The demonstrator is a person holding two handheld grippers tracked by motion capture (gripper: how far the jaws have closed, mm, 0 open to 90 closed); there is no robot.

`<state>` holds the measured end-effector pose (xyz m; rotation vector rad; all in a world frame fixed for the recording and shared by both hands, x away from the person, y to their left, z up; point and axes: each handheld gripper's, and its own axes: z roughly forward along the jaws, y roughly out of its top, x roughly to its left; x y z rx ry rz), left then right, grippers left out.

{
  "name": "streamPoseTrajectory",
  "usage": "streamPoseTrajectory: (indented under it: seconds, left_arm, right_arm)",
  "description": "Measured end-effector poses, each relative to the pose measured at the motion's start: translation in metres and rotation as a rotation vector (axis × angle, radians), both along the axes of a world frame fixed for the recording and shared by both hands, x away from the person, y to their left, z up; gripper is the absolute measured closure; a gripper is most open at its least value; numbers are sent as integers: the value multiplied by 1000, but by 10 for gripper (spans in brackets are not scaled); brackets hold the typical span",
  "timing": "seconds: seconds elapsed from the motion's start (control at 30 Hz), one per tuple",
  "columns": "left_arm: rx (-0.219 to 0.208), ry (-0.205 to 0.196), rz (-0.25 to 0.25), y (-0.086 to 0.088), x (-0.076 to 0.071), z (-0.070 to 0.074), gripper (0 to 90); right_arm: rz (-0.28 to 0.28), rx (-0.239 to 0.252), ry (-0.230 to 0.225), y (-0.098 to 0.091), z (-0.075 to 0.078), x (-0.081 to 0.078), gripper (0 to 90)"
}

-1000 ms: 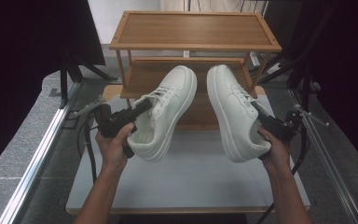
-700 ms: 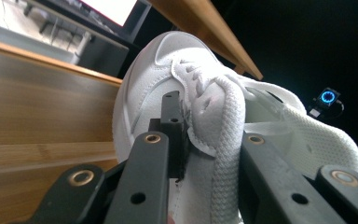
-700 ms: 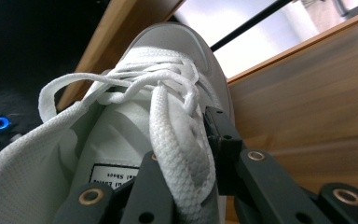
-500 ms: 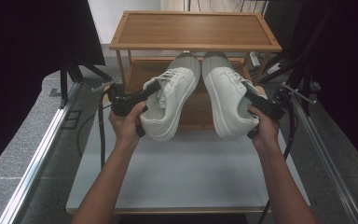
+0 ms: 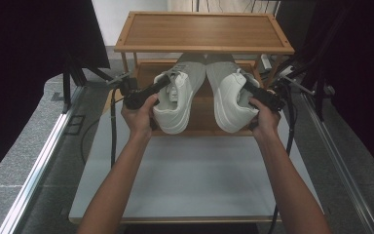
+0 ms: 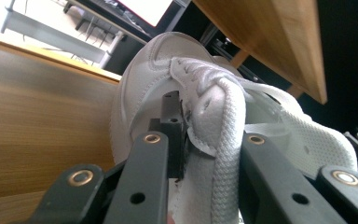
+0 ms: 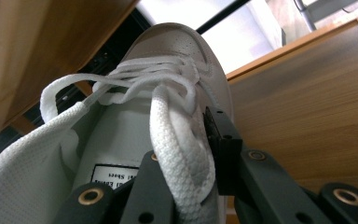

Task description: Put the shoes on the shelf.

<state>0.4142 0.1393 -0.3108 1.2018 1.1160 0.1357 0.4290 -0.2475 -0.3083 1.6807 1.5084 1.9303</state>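
A lab or recording studio is suggested: a white worktop (image 5: 195, 180) is flanked by black curtains (image 5: 34, 63), metal rails (image 5: 36, 165) and cables (image 5: 112, 131), with a wooden rack (image 5: 204, 31) set on grey carpet (image 5: 27, 141).

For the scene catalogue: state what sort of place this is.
Probably a recording workspace, not a home: a white table carries a wooden shoe rack, black curtains flank it, and cables trail across the grey floor.
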Motion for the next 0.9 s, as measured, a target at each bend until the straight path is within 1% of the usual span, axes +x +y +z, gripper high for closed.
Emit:
streamPoseTrajectory:
  seconds: [0.13, 0.2, 0.27, 0.4, 0.53, 0.6, 0.67, 0.73, 0.77, 0.83, 0.87, 0.9]
  left_arm:
    - [-14, 26, 25, -1, 9, 0, 789]
    - [-25, 36, 41, -2, 13, 1, 788]
    - [-24, 40, 55, -2, 17, 2, 788]
    - [-14, 56, 84, -5, 24, 3, 786]
    - [-42, 69, 112, -9, 28, 1, 784]
    - [-43, 69, 131, -11, 30, 0, 784]
    - [-45, 78, 152, -16, 32, -1, 783]
    - [-47, 90, 167, -23, 33, -4, 779]
    - [-41, 95, 176, -25, 34, -4, 776]
    - [-56, 96, 177, -31, 34, -6, 763]
    - [-61, 99, 181, -33, 34, -6, 749]
    - [-67, 101, 182, -36, 34, -6, 735]
  right_arm:
    - [-32, -46, 16, 5, 3, 10, 802]
    - [-49, -58, 20, 8, 5, 14, 799]
    - [-55, -64, 24, 9, 6, 17, 798]
    - [-66, -60, 33, 14, 8, 22, 797]
    - [-66, -73, 44, 21, 7, 27, 786]
    - [-84, -86, 46, 24, 5, 29, 772]
    - [-100, -69, 52, 26, 6, 29, 764]
    - [-115, -80, 49, 30, 8, 31, 756]
    - [-125, -83, 43, 32, 9, 31, 745]
    - [-141, -67, 56, 36, 10, 31, 715]
    - [-143, -71, 49, 38, 10, 32, 695]
    - [-142, -68, 52, 41, 11, 32, 673]
